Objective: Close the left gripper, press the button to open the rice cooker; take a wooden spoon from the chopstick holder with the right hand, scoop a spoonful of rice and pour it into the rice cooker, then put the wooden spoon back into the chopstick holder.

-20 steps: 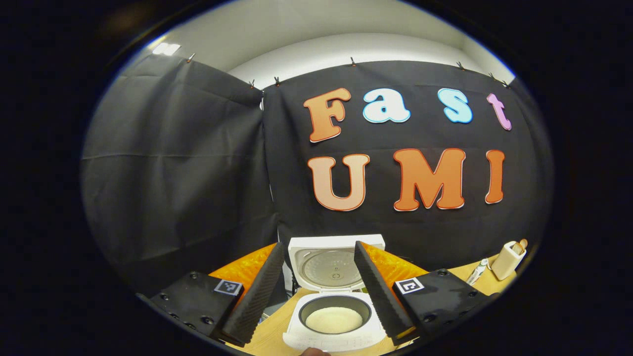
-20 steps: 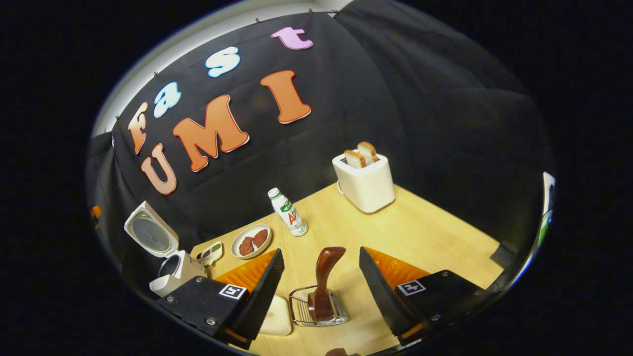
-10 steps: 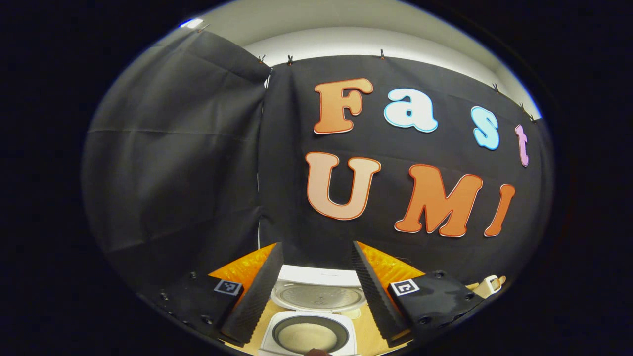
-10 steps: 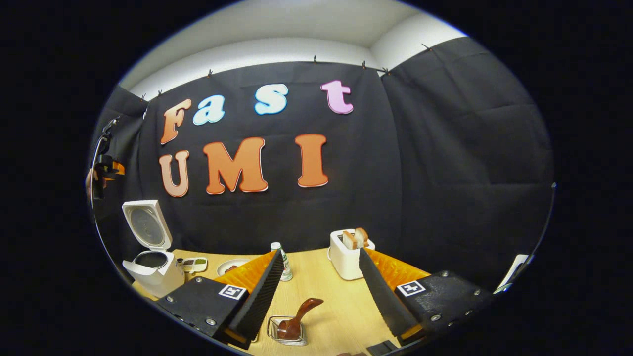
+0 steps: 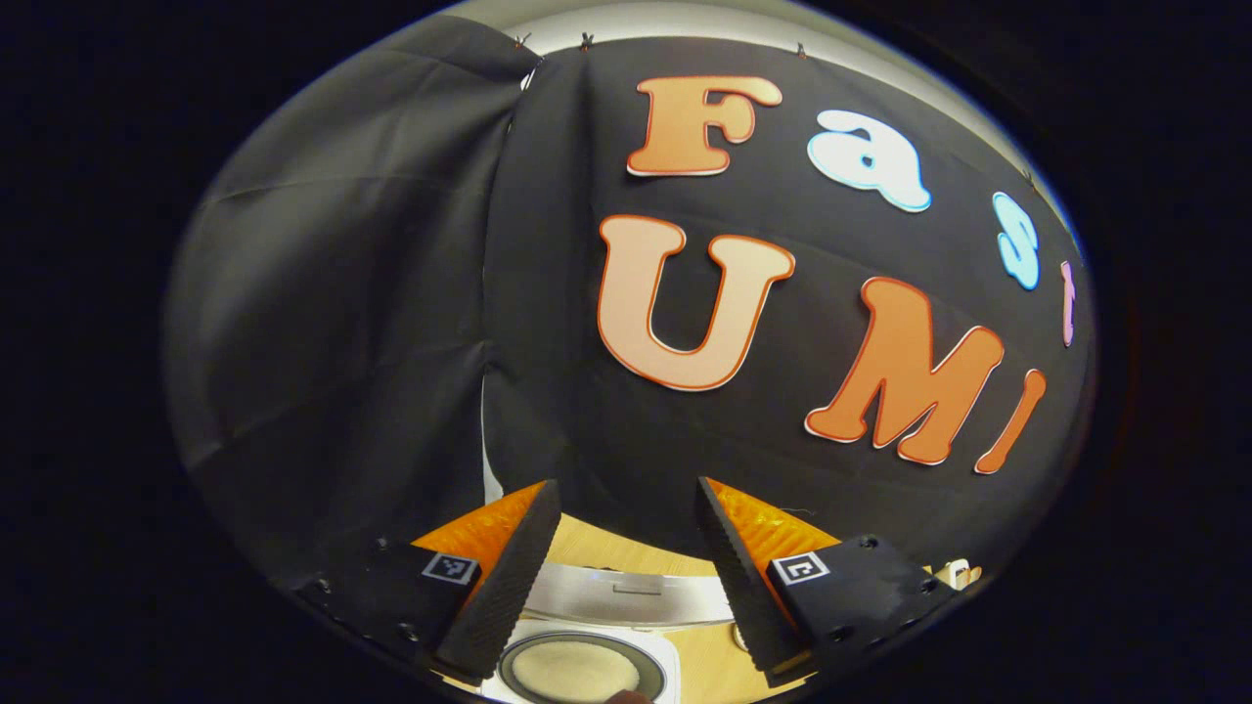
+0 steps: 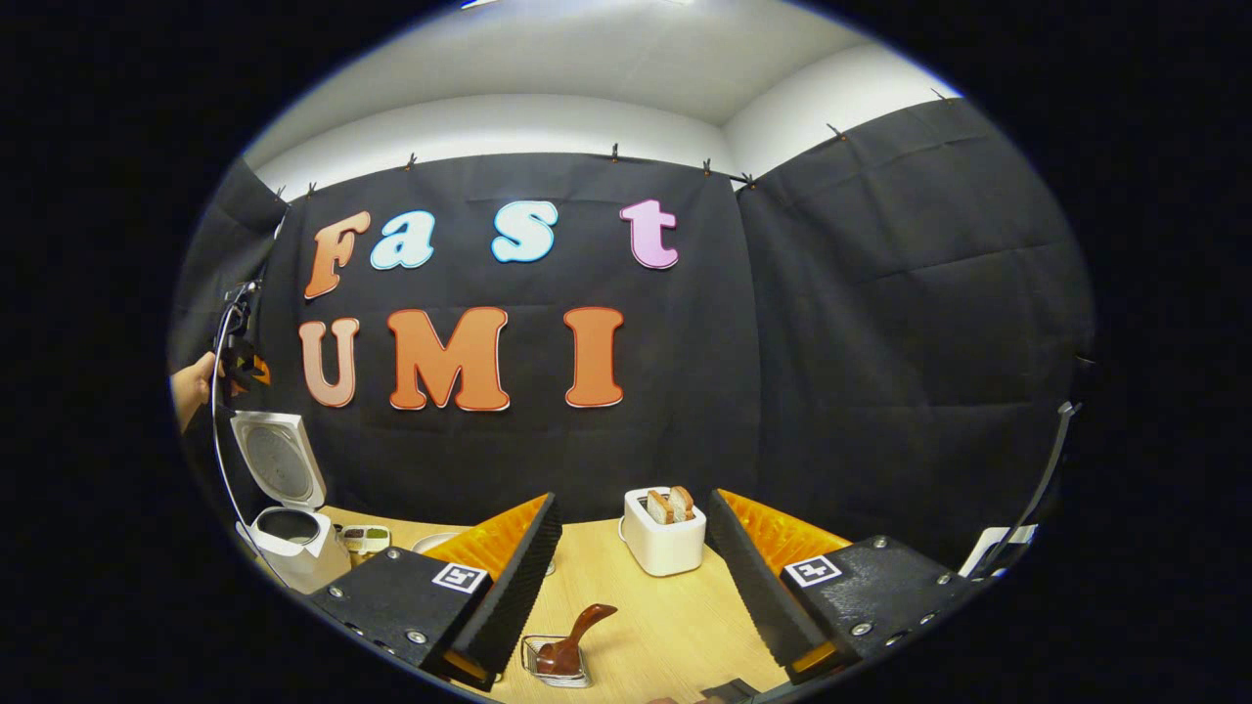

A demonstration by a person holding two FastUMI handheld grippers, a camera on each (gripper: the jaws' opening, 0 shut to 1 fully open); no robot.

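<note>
With the wooden spoon (image 6: 570,640) resting back in its holder (image 6: 553,663) and the rice cooker (image 6: 286,533) open, both grippers—left (image 5: 618,562), right (image 6: 634,577)—stood wide apart and empty, needing only a clean retreat.

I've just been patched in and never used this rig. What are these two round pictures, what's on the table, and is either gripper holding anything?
Each picture comes from a camera riding on a hand-held gripper, looking out along its two fingers.

In the left gripper view, the left gripper is open and holds nothing, above the rice cooker, whose lid is up with rice inside.

In the right gripper view, the right gripper is open too, holding nothing. On the wooden table below it the wooden spoon stands in its wire holder. Farther off stand a toaster with bread and, at the left, the same cooker.
</note>
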